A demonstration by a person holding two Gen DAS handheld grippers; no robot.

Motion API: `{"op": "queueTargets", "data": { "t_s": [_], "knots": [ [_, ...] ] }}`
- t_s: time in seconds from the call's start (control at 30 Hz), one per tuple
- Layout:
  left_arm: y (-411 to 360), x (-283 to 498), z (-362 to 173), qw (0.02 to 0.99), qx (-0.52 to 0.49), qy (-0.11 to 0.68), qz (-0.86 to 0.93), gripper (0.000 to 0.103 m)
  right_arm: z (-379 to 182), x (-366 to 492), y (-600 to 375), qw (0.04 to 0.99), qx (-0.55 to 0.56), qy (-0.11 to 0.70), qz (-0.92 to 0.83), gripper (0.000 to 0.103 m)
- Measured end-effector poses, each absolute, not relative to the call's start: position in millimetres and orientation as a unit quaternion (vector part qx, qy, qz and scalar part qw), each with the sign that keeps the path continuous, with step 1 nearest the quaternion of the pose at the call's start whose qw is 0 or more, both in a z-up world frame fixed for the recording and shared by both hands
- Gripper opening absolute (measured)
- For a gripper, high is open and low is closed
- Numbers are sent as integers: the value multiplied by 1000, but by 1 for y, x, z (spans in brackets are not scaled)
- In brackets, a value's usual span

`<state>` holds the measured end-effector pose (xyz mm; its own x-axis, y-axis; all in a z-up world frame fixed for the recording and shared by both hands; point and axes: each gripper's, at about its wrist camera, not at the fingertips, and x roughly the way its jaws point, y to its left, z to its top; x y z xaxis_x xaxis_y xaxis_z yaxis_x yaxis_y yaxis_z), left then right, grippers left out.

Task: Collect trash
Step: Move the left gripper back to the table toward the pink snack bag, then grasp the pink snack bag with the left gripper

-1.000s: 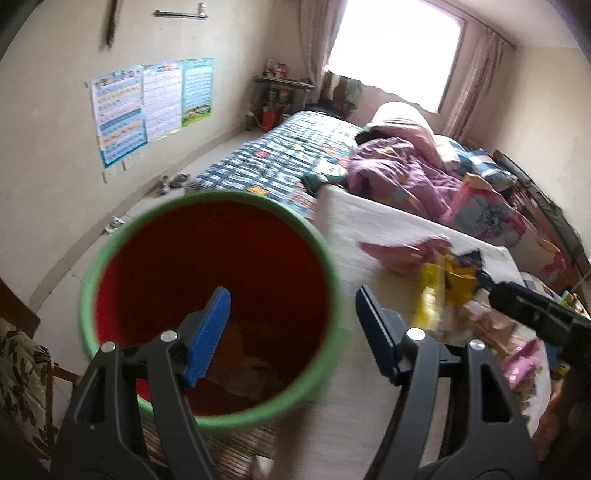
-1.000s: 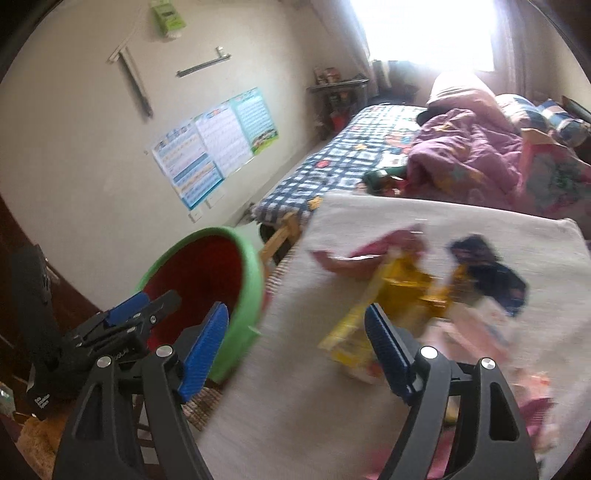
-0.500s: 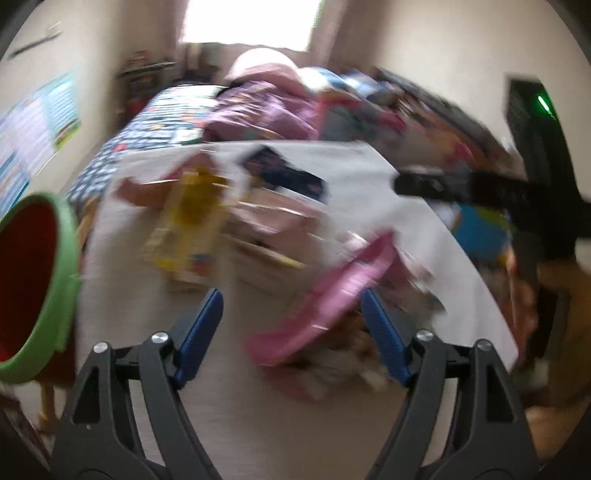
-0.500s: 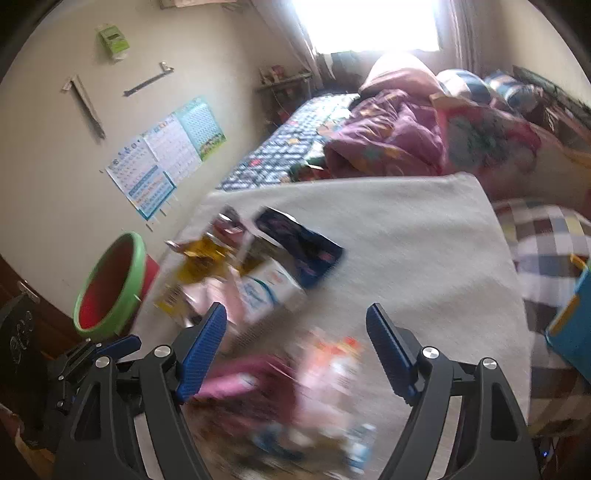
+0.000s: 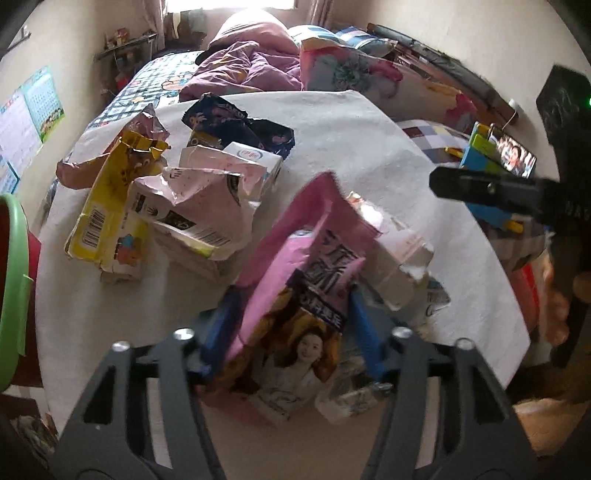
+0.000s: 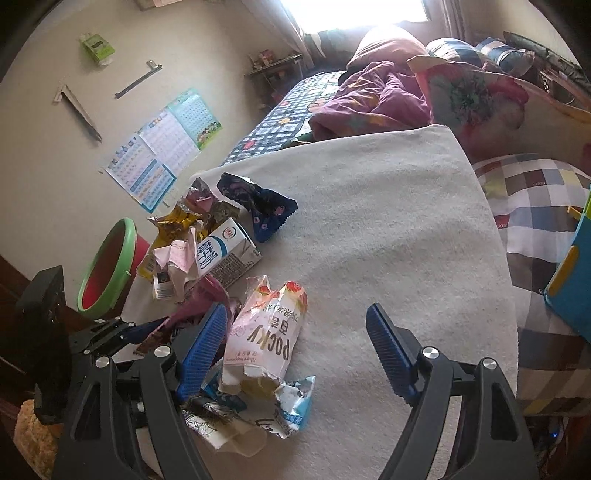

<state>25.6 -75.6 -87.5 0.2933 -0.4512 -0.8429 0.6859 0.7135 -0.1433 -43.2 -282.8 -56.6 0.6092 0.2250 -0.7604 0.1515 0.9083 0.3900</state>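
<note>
Pink snack wrapper (image 5: 295,295) sits pinched in your just-closing left gripper (image 5: 291,332); lift it to the green-rimmed bin (image 5: 13,280). Right gripper (image 6: 295,343) gapes empty beside the Pocky box (image 6: 266,332).

A bright window (image 6: 354,11) at the far end floods the bedroom with daylight, with curtains (image 6: 295,26) hanging beside it. The walls (image 6: 55,166) are plain beige. Colourful charts (image 6: 162,147) are stuck low on the left wall, and a metal bar (image 6: 138,79) is fixed higher up. A bed (image 6: 280,114) with a blue checked cover runs toward the window, a rumpled purple blanket (image 6: 373,99) heaped on it. A small cluttered shelf (image 6: 275,64) stands in the far corner.
</note>
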Motion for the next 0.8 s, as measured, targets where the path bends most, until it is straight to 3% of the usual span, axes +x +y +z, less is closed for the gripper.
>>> {"op": "queueTargets", "data": {
  "t_s": [0.17,0.47,0.8],
  "knots": [
    [-68,23,-79,808,106,473,-336,42,-59,-39,-280,867,219,446,31,76],
    [-31,28,-55,838,49,471,-272,42,-66,-28,-263,859,216,460,53,77],
    [-12,38,-74,833,34,503,-229,43,-69,-17,-248,854,209,471,69,81]
  ]
}}
